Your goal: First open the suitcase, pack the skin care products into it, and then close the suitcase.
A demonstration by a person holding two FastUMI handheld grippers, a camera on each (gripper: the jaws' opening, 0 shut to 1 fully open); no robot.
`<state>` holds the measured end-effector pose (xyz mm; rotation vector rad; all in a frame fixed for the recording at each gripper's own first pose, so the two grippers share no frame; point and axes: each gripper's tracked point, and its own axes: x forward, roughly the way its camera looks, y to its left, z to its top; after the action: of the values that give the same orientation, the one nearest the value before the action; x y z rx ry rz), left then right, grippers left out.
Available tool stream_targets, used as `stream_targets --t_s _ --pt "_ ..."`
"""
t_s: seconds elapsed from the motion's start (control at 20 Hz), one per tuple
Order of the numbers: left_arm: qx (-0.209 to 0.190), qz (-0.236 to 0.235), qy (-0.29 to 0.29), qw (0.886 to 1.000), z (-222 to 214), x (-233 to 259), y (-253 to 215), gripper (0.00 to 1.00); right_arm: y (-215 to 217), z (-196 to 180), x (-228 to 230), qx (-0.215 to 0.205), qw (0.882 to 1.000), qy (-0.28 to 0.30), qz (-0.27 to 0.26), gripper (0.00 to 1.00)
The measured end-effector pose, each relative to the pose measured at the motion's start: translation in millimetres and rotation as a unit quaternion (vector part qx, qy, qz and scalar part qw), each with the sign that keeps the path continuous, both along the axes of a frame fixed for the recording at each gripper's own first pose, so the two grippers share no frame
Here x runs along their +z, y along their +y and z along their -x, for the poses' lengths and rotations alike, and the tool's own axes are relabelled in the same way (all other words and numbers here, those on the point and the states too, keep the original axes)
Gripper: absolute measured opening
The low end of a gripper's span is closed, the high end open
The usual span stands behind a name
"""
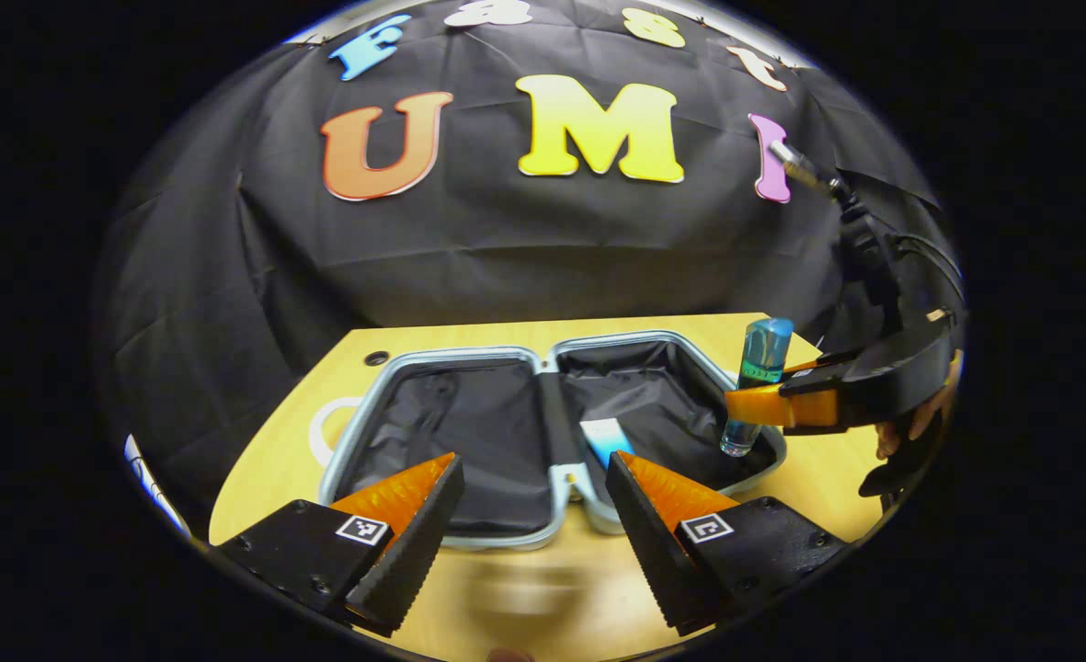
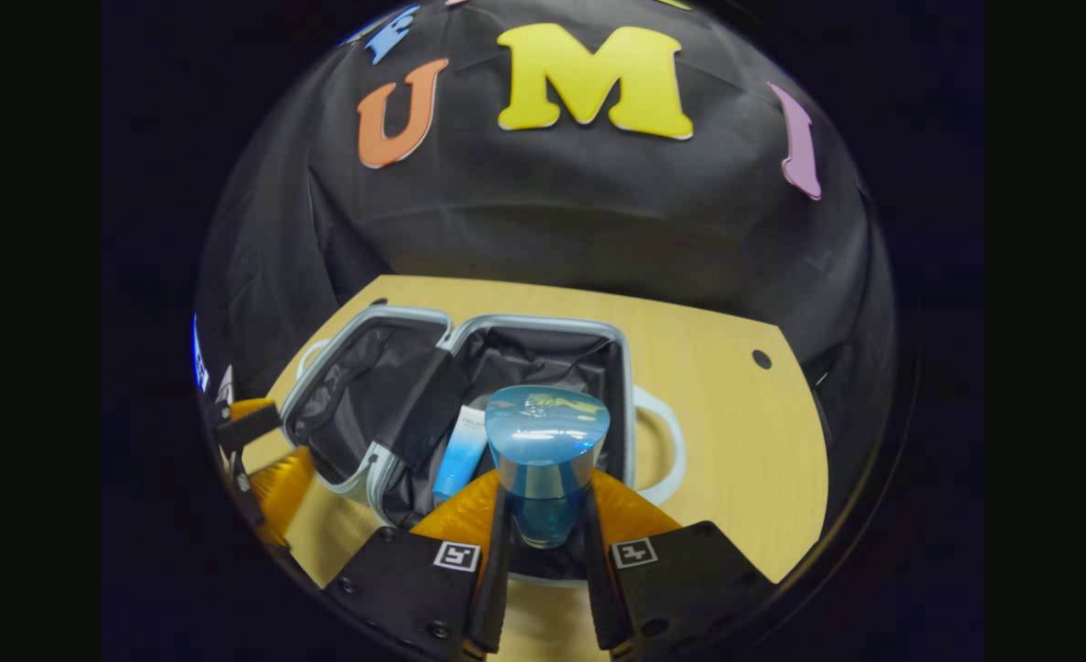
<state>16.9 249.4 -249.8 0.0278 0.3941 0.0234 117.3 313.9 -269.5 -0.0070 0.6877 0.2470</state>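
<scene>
The suitcase (image 1: 524, 354) lies open and flat on the wooden table (image 1: 524, 607), its two black-lined halves side by side. A small blue-and-white tube (image 1: 605, 439) rests in the right half, near the hinge. My right gripper (image 2: 543, 524) is shut on a clear blue bottle (image 2: 544, 460) and holds it upright over the right half of the suitcase (image 2: 543, 324). In the left gripper view that bottle (image 1: 756, 384) hangs at the case's right rim, in the right gripper (image 1: 763, 405). My left gripper (image 1: 533, 501) stands open in front of the suitcase, with nothing between its fingers.
A white ring-shaped handle (image 2: 669, 441) sticks out from the suitcase's right side, and another (image 1: 320, 428) from its left side. A small dark hole (image 2: 761, 359) marks the table's far right corner. A hand (image 1: 920, 418) holds the right gripper at the table's right edge.
</scene>
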Motion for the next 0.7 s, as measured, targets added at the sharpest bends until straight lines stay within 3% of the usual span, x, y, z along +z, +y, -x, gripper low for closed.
stream_targets --t_s 0.1,0.4,0.7 --pt "0.026 0.01 -0.01 1.0 16 0 33 0.99 6 2 -26 -0.005 0.999 0.035 0.01 0.35" --pt "0.112 0.028 0.001 0.993 39 -16 130 0.99 12 -25 -45 -0.033 0.998 0.049 0.03 0.35" --pt "0.177 0.112 -0.002 0.978 22 -27 199 0.99 21 -59 -58 -0.051 0.995 0.071 0.045 0.35"
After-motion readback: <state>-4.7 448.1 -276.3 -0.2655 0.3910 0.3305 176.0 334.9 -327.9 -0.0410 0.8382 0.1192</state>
